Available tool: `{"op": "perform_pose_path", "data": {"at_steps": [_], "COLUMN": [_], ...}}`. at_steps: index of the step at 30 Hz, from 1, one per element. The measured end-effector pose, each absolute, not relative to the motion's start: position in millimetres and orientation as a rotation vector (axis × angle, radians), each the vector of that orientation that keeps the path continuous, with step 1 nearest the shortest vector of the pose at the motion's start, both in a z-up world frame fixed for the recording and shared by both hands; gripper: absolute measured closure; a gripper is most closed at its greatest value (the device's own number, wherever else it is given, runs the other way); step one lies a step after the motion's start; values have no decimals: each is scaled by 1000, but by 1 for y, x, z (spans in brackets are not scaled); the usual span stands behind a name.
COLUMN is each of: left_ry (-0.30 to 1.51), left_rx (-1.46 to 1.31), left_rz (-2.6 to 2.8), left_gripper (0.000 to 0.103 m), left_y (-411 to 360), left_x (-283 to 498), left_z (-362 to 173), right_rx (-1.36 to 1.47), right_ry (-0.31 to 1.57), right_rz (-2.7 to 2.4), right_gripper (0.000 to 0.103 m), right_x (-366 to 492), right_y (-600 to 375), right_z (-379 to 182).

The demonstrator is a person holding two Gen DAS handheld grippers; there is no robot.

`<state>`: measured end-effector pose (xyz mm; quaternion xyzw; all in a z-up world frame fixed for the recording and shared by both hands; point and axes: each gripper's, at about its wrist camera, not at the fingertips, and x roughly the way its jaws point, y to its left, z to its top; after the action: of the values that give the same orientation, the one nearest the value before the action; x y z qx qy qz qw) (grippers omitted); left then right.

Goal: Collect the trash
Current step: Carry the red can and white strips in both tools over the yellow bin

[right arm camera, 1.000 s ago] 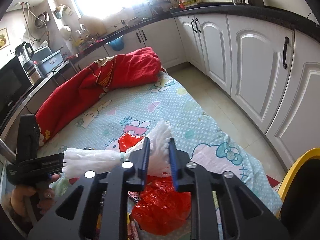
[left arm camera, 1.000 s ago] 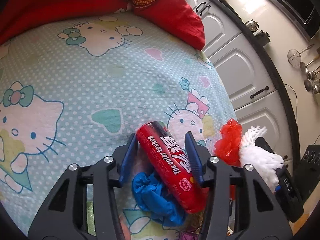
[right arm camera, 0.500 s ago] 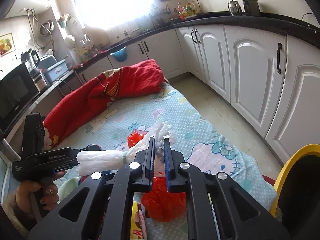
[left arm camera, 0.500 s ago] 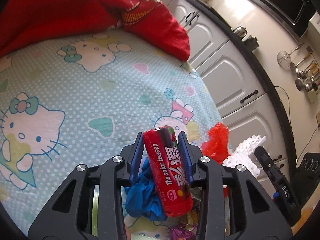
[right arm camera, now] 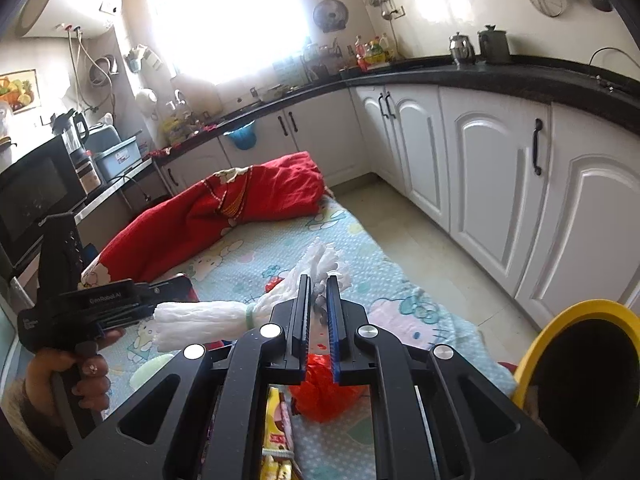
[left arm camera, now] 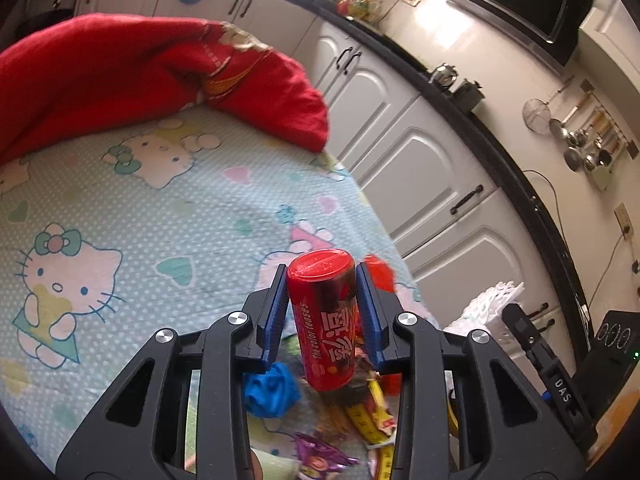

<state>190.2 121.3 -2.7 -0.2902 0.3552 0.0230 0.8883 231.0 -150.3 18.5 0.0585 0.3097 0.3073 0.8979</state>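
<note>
My left gripper (left arm camera: pixel 322 304) is shut on a red candy tube (left arm camera: pixel 326 324) and holds it upright above the Hello Kitty bedsheet (left arm camera: pixel 132 220). My right gripper (right arm camera: pixel 318 308) is shut on a white foam net sleeve (right arm camera: pixel 224 318) that trails off to the left; the sleeve also shows in the left wrist view (left arm camera: pixel 490 302). Under the grippers lie a crumpled red plastic bag (right arm camera: pixel 326 394), a blue crumpled wrapper (left arm camera: pixel 272 390), yellow wrappers (left arm camera: pixel 370 410) and a purple foil wrapper (left arm camera: pixel 320 454).
A red blanket (left arm camera: pixel 132 76) is heaped at the bed's far end. White kitchen cabinets (right arm camera: pixel 500 184) run along the right of the bed with tiled floor (right arm camera: pixel 420 248) between. A yellow-rimmed bin (right arm camera: pixel 580 364) stands at the lower right. The left gripper's handle (right arm camera: pixel 76 308) is at the left.
My left gripper closed on the red tube and lifted it off the sheet, turning it upright. My right gripper closed tighter on the white foam sleeve and rose with it.
</note>
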Motion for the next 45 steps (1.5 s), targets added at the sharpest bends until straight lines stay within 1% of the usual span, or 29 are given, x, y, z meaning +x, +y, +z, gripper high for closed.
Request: {"op": "perform_pose_path", "data": {"at_steps": [11,20,45], "left_ry": [693,692,720], "left_rx": [-531,-480,-377], "left_rz": [-32,-97,-254], "left_gripper": [77,77,77], "left_y": [73,31,-76], "left_x": [193,201,219], "left_z": [26,34,33], "right_rx": [160,173,263], "right_ry": [611,584,563], "right_rz": [557,478,268], "right_gripper": [95,95,95], "right_x": [221,212,198], "right_y": [-204,-253,-360], "right_z": [29,35,26]}}
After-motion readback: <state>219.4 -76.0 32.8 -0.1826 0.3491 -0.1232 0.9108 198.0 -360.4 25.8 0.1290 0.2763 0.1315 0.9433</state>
